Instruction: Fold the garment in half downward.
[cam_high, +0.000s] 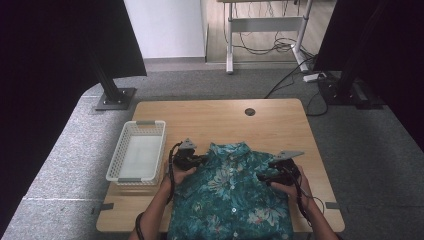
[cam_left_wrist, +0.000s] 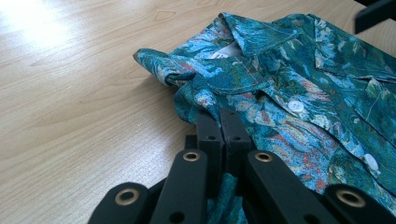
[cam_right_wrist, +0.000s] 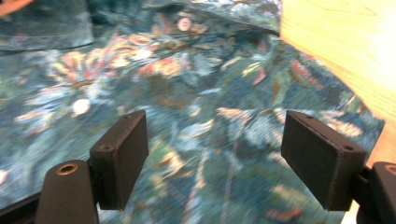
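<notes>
Teal shirt (cam_high: 232, 195) lies flat on the table (cam_high: 280, 120); your left gripper (cam_left_wrist: 223, 122) pinches its shoulder, your right gripper (cam_right_wrist: 212, 140) gapes above cloth, so lifting one-handed could bunch it.

No readable text, white neck label inside the shirt (cam_left_wrist: 299, 79) collar too small to read

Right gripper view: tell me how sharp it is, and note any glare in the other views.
Right gripper view: shirt print smeared by blur, table washed out. Left gripper view: sharp shirt, white glare on the table top left. High view: even light, dark sides.
</notes>
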